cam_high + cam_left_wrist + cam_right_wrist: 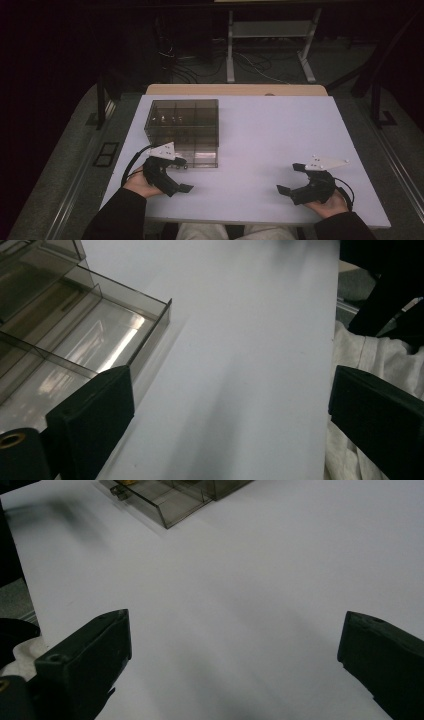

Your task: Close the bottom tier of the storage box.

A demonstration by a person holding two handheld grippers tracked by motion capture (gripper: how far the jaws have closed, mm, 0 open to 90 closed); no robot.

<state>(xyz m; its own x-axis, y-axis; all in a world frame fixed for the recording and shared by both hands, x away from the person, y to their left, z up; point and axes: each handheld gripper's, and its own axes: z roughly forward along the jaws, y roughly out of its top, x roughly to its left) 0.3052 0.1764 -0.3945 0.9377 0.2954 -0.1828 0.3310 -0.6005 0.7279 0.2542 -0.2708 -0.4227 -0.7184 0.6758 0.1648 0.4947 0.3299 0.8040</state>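
Flanking one box (182, 131): two tongs, apparently (181, 176) (291, 178)

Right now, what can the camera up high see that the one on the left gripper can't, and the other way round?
The high view alone takes in both hands, the right gripper, and the floor with desk legs beyond the table. The left gripper view alone gives a close look into the near compartments of the clear box and at light trousers past the table edge. Both share the box, the white table and the left gripper, jaws apart, holding nothing.
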